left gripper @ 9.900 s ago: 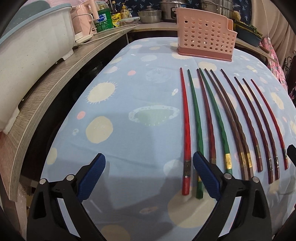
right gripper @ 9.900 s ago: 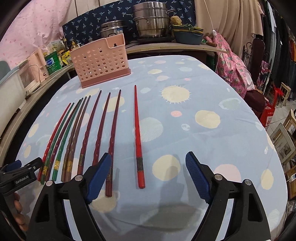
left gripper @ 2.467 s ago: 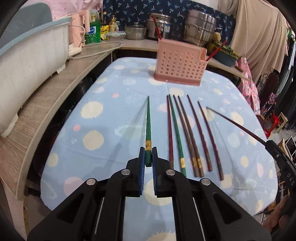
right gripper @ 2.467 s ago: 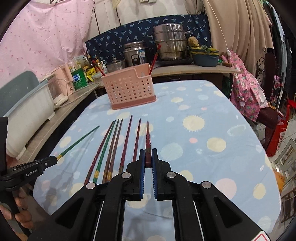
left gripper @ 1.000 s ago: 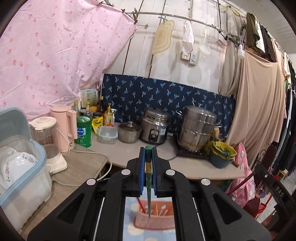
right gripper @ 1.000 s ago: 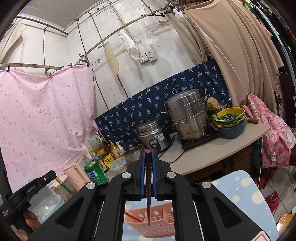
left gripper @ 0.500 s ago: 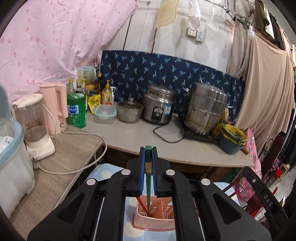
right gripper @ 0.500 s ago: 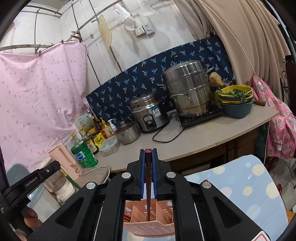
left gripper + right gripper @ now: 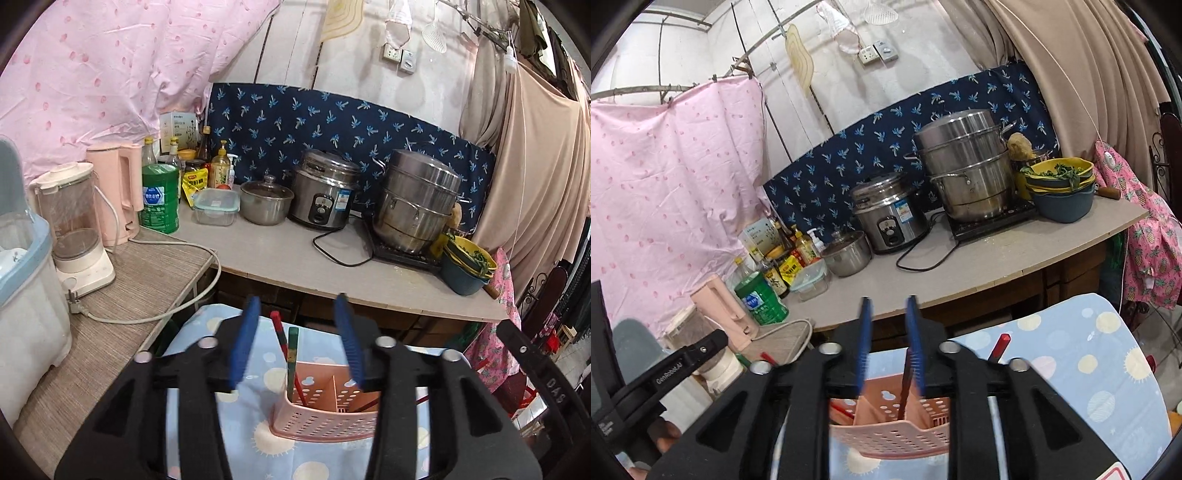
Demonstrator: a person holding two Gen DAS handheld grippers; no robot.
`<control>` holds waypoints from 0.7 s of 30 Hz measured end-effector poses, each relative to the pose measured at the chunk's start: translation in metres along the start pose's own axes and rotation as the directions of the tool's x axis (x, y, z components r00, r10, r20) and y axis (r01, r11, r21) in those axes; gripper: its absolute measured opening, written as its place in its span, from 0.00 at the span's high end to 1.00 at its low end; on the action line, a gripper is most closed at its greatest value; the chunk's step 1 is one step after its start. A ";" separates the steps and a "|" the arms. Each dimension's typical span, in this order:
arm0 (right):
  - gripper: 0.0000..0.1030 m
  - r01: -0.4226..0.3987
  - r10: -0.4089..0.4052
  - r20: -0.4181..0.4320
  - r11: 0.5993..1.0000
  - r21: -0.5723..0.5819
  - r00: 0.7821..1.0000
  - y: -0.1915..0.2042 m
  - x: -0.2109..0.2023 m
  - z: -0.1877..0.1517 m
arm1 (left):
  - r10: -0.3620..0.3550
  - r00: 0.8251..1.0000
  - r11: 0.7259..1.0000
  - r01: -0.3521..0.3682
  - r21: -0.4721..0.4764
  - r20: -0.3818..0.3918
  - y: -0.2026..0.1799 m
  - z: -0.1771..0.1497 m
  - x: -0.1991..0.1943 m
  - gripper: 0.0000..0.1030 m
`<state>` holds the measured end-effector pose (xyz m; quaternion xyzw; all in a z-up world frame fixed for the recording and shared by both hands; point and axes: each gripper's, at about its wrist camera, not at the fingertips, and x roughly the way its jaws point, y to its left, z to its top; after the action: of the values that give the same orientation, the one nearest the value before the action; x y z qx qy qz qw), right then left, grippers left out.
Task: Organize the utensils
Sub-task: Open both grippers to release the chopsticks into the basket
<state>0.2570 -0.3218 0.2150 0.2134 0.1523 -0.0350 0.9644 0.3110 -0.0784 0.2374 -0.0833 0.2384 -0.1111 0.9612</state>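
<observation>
Both tools point down over the pink basket point(image 9: 325, 413) at the table's far edge: the left gripper point(image 9: 295, 343) spread wide and released, the right gripper point(image 9: 888, 345) parted, gripping nothing. Behind stands the counter point(image 9: 280, 254) with steamer pot point(image 9: 417, 206) and rice cooker point(image 9: 325, 195). A green chopstick point(image 9: 291, 354) and red chopstick point(image 9: 279, 334) stand in the basket's left compartment; a dark chopstick point(image 9: 905, 384) stands further right.

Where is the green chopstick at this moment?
In the left wrist view, the green chopstick stands in the left compartment of the pink utensil basket, right beside a red chopstick, below the open left claw.
</observation>
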 end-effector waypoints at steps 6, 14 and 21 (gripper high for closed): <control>0.67 -0.036 0.037 0.009 0.999 -0.027 0.999 0.009 -0.042 -0.005 | -0.012 1.000 0.999 0.011 0.036 0.017 -0.003 -0.006 -0.034 0.49; 0.63 -0.064 0.064 0.002 0.996 -0.057 0.998 0.015 -0.103 -0.029 | -0.010 1.000 0.997 0.010 0.079 -0.005 0.001 -0.033 -0.083 0.40; 0.61 -0.035 0.033 -0.022 0.993 -0.113 0.999 0.019 -0.149 -0.064 | -0.008 1.000 0.994 0.011 0.112 -0.025 0.007 -0.066 -0.118 0.34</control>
<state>0.1001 -0.2774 0.2135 0.1613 0.1603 -0.0076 0.9738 0.1785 -0.0487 0.2299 -0.0290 0.2431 -0.1298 0.9608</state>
